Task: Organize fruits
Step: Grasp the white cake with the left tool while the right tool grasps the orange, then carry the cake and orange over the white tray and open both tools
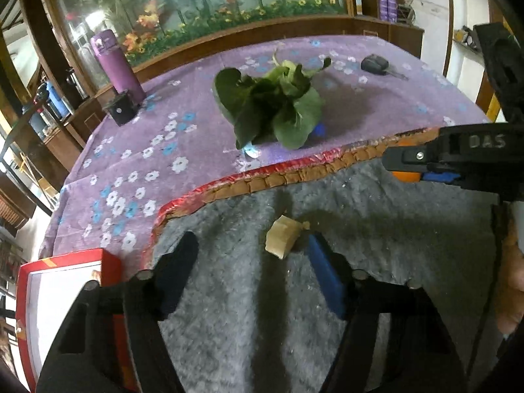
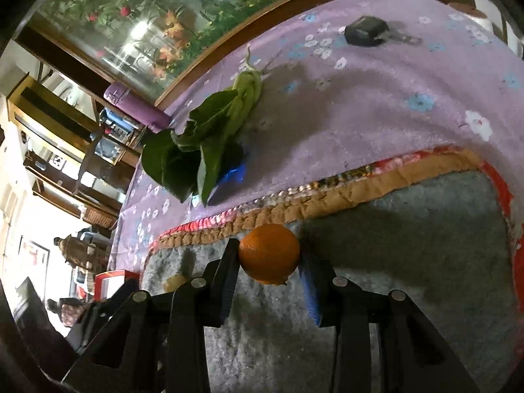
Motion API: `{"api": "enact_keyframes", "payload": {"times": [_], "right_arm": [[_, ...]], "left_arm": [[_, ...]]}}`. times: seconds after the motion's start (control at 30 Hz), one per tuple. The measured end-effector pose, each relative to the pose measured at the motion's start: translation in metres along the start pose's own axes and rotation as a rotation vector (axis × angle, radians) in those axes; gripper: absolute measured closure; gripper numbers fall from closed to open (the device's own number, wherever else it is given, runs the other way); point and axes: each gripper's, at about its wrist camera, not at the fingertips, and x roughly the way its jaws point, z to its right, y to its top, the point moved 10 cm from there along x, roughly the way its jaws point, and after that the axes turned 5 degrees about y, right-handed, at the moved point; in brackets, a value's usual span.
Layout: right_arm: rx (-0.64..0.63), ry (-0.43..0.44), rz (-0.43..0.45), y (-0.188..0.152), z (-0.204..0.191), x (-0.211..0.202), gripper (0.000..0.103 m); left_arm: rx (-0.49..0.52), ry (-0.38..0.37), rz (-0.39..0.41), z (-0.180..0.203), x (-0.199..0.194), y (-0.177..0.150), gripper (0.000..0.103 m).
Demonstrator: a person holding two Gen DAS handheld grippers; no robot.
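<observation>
Right gripper [image 2: 268,257] clamped on orange [image 2: 268,253], above grey-lined tray [image 2: 425,229], twelve o'clock edge. Left gripper [image 1: 252,262] apart, empty, tan chunk [image 1: 283,235] at one o'clock. Placement judged pending; leafy greens [image 1: 271,108] still outside.

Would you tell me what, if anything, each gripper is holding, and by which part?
The right gripper clamps the orange across its sides. The left gripper holds nothing; the tan chunk lies on the grey felt by its blue finger.
</observation>
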Motion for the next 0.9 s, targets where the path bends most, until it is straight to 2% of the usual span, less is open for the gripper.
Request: {"api": "enact_keyframes", "payload": {"times": [0.03,0.17,0.2,0.23,0.33,0.57,0.63,0.83,0.9], "right_arm": [[0.008,0.0,-0.006,0.0,0.001,0.001,0.066],[0.013,0.002,-0.007,-0.002,0.001,0.002,0.066],[0.012,-0.001,-0.006,-0.002,0.001,0.001,0.066],[0.007,-0.005,-0.006,-0.002,0.0,0.002,0.066],[0.002,-0.008,-0.003,-0.002,-0.001,0.002,0.066],[-0.013,-0.009,0.019,-0.001,-0.002,0.0,0.066],[-0.032,-0.002,0.042,0.001,-0.006,-0.004,0.066],[-0.142,0.027,0.176,0.006,-0.032,-0.028,0.067],[-0.169,0.069,0.218,0.006,-0.043,-0.038,0.067]], "left_arm": [[0.006,-0.004,-0.008,0.002,0.003,0.0,0.053],[0.022,-0.025,-0.025,0.011,0.01,-0.001,0.066],[0.024,-0.038,-0.025,0.014,0.011,-0.001,0.075],[0.025,-0.053,-0.024,0.017,0.011,-0.001,0.079],[0.041,-0.053,-0.017,0.023,0.013,-0.002,0.083],[-0.039,-0.077,0.02,0.014,0.0,0.001,0.087],[-0.071,-0.079,0.048,0.008,-0.014,0.002,0.092],[-0.193,-0.081,0.172,-0.033,-0.087,-0.02,0.092],[-0.219,-0.087,0.205,-0.047,-0.108,-0.03,0.092]]}}
